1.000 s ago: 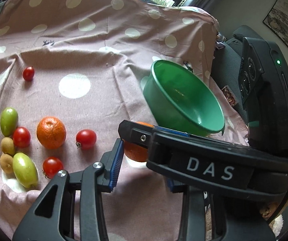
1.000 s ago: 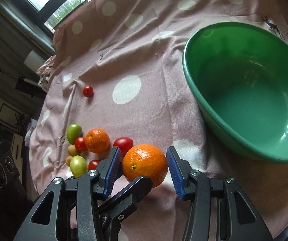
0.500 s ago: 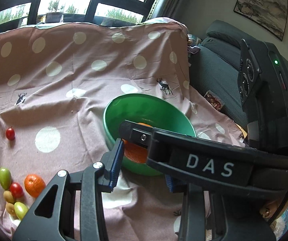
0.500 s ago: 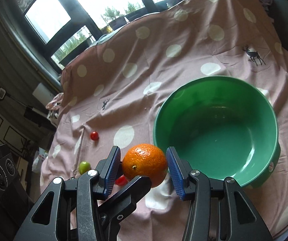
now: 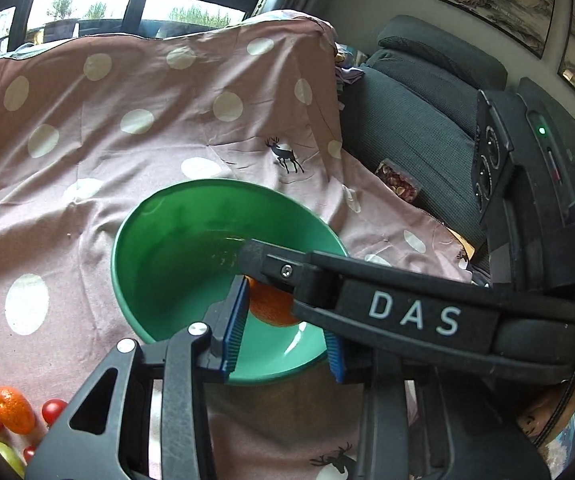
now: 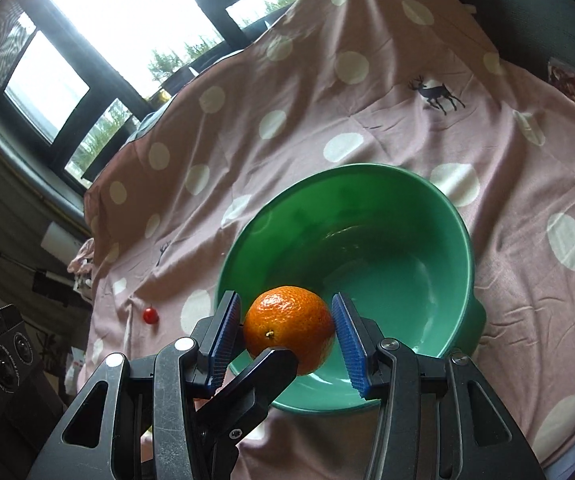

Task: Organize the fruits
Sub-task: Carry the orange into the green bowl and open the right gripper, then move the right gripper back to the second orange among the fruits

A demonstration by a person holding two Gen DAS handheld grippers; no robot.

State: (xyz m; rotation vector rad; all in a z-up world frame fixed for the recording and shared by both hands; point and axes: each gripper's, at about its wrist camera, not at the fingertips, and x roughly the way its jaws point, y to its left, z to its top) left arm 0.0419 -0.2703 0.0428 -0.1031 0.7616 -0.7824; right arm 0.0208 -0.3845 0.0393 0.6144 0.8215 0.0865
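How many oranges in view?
2. One orange clamped in the right gripper above the green bowl; a second orange on the cloth at the left wrist view's lower-left edge. Others may be cut off there.

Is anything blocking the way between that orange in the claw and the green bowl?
Nothing visible does. The right claw grips the orange just above the green bowl, whose inside looks empty and open beneath it.

Blown-out window (image 6: 135, 28) daylight, fisheye-warped edges
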